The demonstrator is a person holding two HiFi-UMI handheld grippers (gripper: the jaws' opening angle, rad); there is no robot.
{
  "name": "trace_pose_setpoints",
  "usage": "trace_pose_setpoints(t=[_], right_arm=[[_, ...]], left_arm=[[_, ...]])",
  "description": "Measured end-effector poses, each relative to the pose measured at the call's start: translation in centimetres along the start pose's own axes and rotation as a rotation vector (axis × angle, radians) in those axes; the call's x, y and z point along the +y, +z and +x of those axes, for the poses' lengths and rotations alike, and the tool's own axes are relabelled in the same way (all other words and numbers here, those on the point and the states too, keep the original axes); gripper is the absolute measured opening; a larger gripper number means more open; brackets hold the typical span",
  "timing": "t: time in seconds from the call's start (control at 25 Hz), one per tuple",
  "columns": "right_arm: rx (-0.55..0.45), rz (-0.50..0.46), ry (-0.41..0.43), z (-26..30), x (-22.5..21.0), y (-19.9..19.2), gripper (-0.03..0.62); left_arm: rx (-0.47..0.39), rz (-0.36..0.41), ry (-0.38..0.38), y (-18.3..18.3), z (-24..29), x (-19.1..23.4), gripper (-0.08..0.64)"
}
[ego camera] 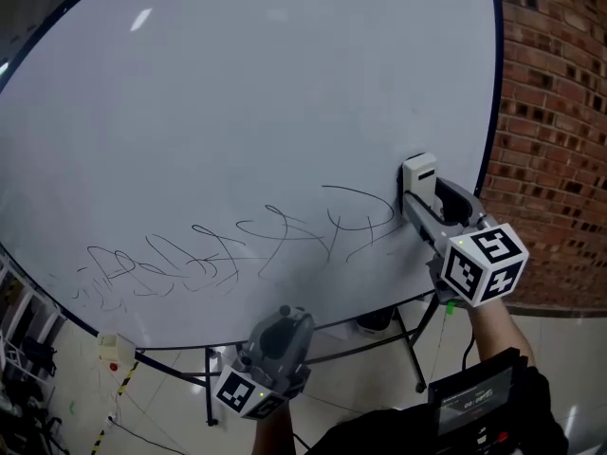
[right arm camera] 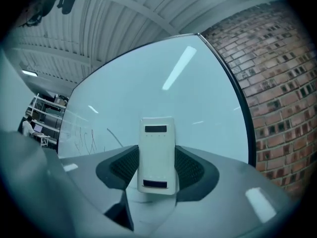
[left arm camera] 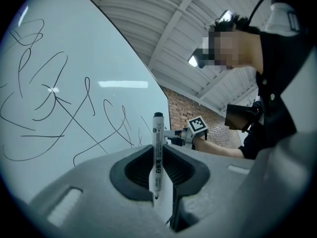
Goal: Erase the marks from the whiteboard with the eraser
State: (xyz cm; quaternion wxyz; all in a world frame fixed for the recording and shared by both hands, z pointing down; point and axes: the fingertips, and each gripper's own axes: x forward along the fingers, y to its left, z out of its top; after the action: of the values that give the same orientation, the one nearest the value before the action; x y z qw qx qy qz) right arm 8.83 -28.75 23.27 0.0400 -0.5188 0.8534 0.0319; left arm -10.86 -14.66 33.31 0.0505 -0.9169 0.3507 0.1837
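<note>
A large whiteboard [ego camera: 247, 93] on a stand carries black scribbled marks [ego camera: 228, 254] along its lower part. My right gripper [ego camera: 413, 190] is shut on a white eraser [ego camera: 418, 172], which rests against the board just right of the marks' right end. In the right gripper view the eraser [right arm camera: 157, 155] stands upright between the jaws. My left gripper [ego camera: 285, 318] hangs below the board's bottom edge, shut on a whiteboard marker [left arm camera: 156, 155] that points up, cap end on top, with the scribbles [left arm camera: 54, 108] to its left.
A brick wall [ego camera: 555, 112] rises right of the board. The board's black stand legs [ego camera: 408, 335] reach the floor below. Shelving and clutter [ego camera: 24, 344] sit at the lower left. The person's dark sleeve [ego camera: 493, 406] fills the lower right.
</note>
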Motion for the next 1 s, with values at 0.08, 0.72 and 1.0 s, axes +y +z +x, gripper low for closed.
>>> trace_pose_setpoints(t=[0.08, 0.72, 1.0], right_arm=[[-0.066, -0.020, 0.009, 0.3, 0.4, 3.8, 0.230], [-0.067, -0.061, 0.008, 0.2, 2.5, -0.8, 0.230], [0.097, 0.052, 0.009, -1.1, 1.0, -12.6, 0.230]], left_arm=[[-0.003, 0.006, 0.000, 0.1, -0.2, 0.3, 0.057], [-0.009, 0.000, -0.006, 0.5, 0.5, -0.1, 0.057], [0.010, -0.001, -0.030, 0.0, 1.6, -0.8, 0.058]])
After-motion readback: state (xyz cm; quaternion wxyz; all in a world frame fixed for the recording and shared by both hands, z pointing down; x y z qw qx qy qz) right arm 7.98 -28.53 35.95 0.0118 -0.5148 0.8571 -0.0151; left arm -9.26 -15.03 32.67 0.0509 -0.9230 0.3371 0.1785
